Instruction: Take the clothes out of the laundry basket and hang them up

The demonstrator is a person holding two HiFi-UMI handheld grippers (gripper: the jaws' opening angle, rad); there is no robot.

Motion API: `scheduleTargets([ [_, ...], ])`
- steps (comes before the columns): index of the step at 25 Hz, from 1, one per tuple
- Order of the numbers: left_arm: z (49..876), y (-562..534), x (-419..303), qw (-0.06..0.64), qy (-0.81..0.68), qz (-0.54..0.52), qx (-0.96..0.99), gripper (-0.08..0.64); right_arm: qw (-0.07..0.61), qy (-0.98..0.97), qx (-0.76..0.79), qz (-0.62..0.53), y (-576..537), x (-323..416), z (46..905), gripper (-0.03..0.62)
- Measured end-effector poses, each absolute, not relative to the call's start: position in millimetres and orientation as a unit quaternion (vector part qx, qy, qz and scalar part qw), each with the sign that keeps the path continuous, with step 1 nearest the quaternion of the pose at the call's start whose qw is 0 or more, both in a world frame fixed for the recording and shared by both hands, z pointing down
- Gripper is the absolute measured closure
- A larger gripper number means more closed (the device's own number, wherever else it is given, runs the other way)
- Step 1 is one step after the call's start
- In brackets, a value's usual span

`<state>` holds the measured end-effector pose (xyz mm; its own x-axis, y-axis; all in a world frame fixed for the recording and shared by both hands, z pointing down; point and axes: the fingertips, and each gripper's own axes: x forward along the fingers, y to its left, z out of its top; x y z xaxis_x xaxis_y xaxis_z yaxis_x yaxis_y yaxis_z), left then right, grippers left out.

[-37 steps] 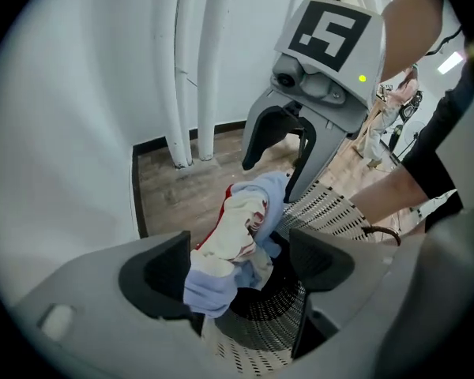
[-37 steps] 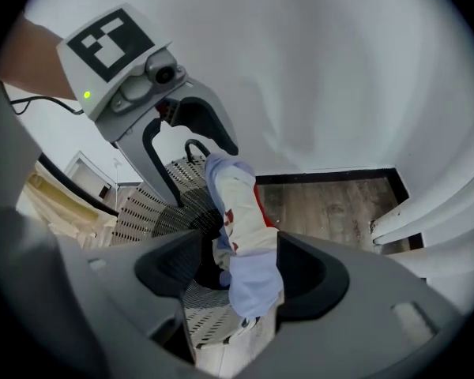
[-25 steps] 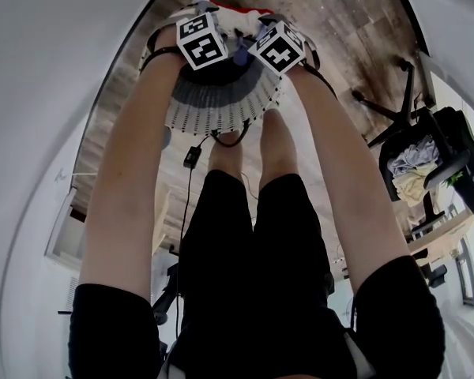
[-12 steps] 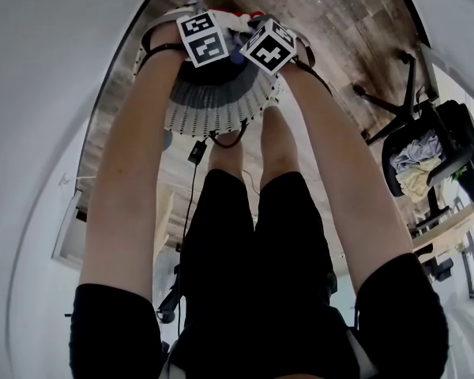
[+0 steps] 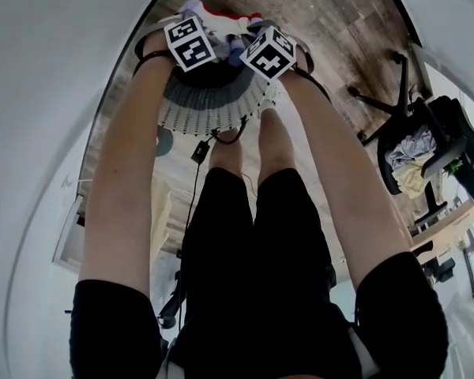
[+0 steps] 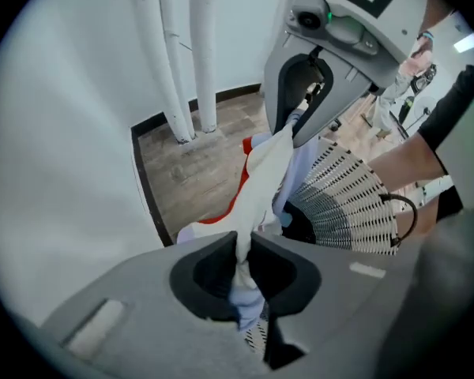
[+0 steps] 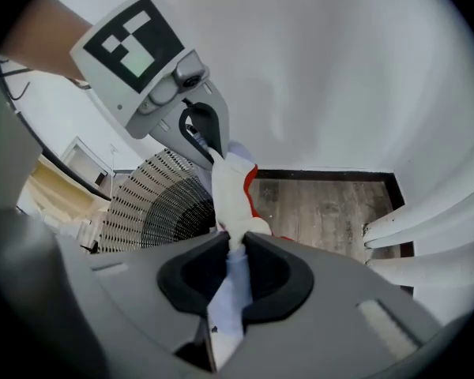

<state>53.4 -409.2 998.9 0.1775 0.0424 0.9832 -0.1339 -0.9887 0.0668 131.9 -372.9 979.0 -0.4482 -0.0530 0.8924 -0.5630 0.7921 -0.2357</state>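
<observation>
A white garment with red trim and a pale lavender part [image 6: 262, 176] hangs stretched between both grippers above the white slatted laundry basket [image 5: 213, 105]. My left gripper [image 6: 242, 247] has just been closing and is shut on one bunched end of the cloth. My right gripper [image 7: 236, 245] has also just been closing and is shut on the other end of the garment [image 7: 231, 181]. Each gripper shows in the other's view, the right gripper [image 6: 296, 133] and the left gripper [image 7: 213, 150] close together. In the head view only their marker cubes [image 5: 189, 43] show, over the basket.
White pipes [image 6: 186, 54] run up the wall by the wooden floor [image 7: 324, 208]. A black office chair [image 5: 415, 160] with clothes piled on it stands to the right. A dark cable [image 5: 197, 152] lies near the basket, by the person's legs.
Both grippers have lifted a little over the basket and the left cube has shifted left. More of the white and red garment shows beyond the cubes.
</observation>
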Motion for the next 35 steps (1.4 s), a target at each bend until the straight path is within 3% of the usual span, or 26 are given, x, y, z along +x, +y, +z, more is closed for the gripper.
scheduleTargets([
  [11,885,-412,50,0.115,-0.186,0.520,0.826,0.532,0.422,-0.824,0.286,0.246,-386,139,877,0.546],
  [17,782,-408,30,0.132,-0.305,0.415,0.847,0.532,0.356,-0.846,0.346,0.196,-390,122,774,0.546],
  [25,627,-388,0,0.102,-0.420,0.285,0.856,0.532,0.279,-0.871,0.390,0.105,-381,92,621,0.546],
  [35,450,-342,-29,0.101,-0.525,0.133,0.835,0.532,0.152,-0.901,0.399,0.074,-348,66,442,0.546],
])
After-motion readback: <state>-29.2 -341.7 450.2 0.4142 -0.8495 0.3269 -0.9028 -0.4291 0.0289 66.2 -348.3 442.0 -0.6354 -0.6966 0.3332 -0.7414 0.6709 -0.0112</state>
